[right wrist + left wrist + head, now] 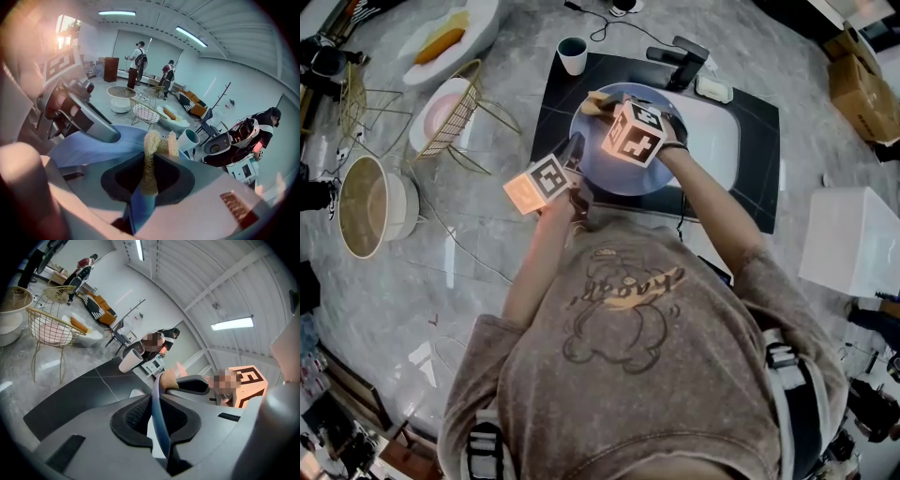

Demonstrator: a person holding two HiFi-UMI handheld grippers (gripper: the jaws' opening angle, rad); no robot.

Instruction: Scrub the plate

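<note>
You have one blue plate (623, 178), one yellow sponge (151, 145) and one white cup (573, 54). Your left gripper (161, 427) has its jaws clenched on the plate's near edge and holds it up over the sink (717, 141). Your right gripper (147, 187) has its jaws squeezed tight on the sponge, at the plate's far rim.

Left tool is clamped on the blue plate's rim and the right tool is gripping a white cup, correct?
Not quite. The right tool grips a tan scrub sponge, not a cup, as the right gripper view shows. The white cup stands apart, ungripped. The left tool is indeed clamped on the rim of the blue plate.
</note>
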